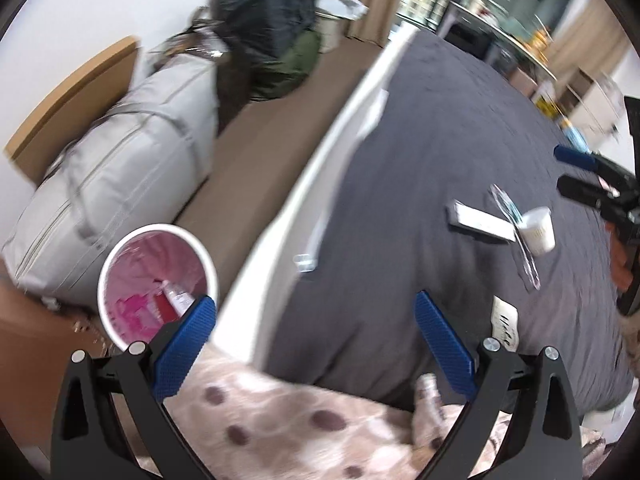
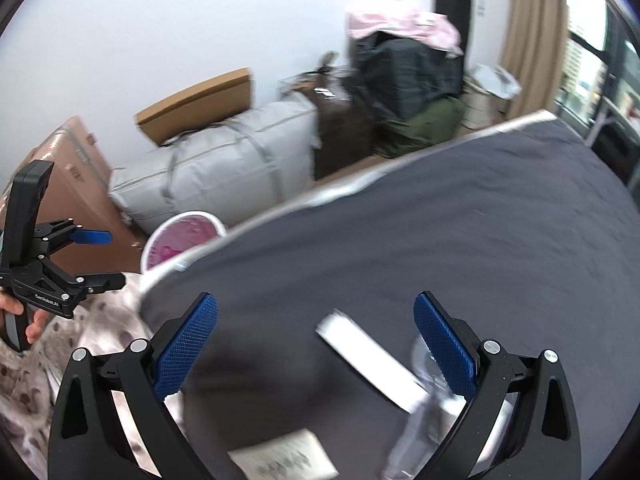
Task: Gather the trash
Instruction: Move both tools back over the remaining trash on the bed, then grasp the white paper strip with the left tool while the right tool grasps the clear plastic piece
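My left gripper (image 1: 316, 340) is open and holds nothing, hovering over the near edge of the grey bed (image 1: 400, 160). Left of it on the floor stands a white bin (image 1: 158, 280) with a pink liner and some packaging inside. Trash on the bed: a flat white box (image 1: 480, 222), a paper cup (image 1: 540, 230), a clear wrapper (image 1: 528, 264), a printed slip (image 1: 506, 320). My right gripper (image 2: 316, 340) is open just above the flat white box (image 2: 372, 360), with the clear wrapper (image 2: 424, 420) by its right finger and the printed slip (image 2: 284, 460) below.
A spotted blanket (image 1: 280, 420) lies at the bed's near end. A grey storage bag (image 1: 120, 184), a cardboard box (image 2: 200, 100), a brown suitcase (image 2: 72, 184) and black bags (image 2: 408, 76) line the wall. A small clear piece (image 1: 306, 262) sits at the bed's edge.
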The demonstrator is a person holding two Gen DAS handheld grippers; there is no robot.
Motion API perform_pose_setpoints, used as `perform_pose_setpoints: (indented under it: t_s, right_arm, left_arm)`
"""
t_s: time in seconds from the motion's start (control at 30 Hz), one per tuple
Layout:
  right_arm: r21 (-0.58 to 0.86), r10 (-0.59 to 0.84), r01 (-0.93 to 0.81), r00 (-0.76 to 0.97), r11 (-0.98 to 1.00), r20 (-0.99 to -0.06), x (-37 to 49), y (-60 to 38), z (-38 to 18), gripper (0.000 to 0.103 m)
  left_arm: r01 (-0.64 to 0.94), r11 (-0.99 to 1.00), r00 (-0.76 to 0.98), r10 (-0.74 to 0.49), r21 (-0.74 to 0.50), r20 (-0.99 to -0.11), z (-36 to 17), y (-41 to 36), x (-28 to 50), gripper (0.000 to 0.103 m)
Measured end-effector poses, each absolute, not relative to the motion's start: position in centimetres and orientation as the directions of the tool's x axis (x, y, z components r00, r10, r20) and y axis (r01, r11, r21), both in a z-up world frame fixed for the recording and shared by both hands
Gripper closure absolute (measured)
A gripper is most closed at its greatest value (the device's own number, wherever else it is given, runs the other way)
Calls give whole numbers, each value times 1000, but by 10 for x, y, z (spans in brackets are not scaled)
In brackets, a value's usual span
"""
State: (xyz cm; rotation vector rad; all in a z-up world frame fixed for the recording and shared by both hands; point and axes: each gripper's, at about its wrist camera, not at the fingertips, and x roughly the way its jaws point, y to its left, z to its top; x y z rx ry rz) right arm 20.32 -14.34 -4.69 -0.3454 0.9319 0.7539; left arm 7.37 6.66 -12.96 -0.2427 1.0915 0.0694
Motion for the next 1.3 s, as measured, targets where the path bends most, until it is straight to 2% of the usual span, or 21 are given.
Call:
perform_pose_setpoints:
  t_s: [0.37,0.53,0.67,0.83,1.03,1.17,1.3]
  right_arm:
    - [61,338,-534,439,843,-833,237,-265,-60,7]
    - [132,350,-486,390,864,-852,242,-298,-79,7]
    - [174,353,-452,349,875,-868,227,-311,-100,7]
    - [223,364,-421,291,879,-885,205,-311,-132,7]
    - [246,379,-434,252,867,-890,192,-295,-155,13]
    - [274,393,-407,244,871,-886,194,-296,-162,15]
    - [244,365,-417,240,876,-900,201,-288,-171,23]
  left_arm:
    - [-6,989,410,-130,-145,-903,-143,0,135,5]
    - [90,979,408,-202,-181,-890,-149,-29,166,5]
    - [221,965,415,-223,-140,-882,-157,-61,192,5]
    - [473,881,392,-230,-19,-891,-170,-104,221,5]
    - [686,727,299,-299,-14,-906,-181,-133,244,6]
    - [749,662,242,-271,2,-932,-198,-147,253,21]
    - [773,633,177,-269,-35,-947,-215,-155,262,35]
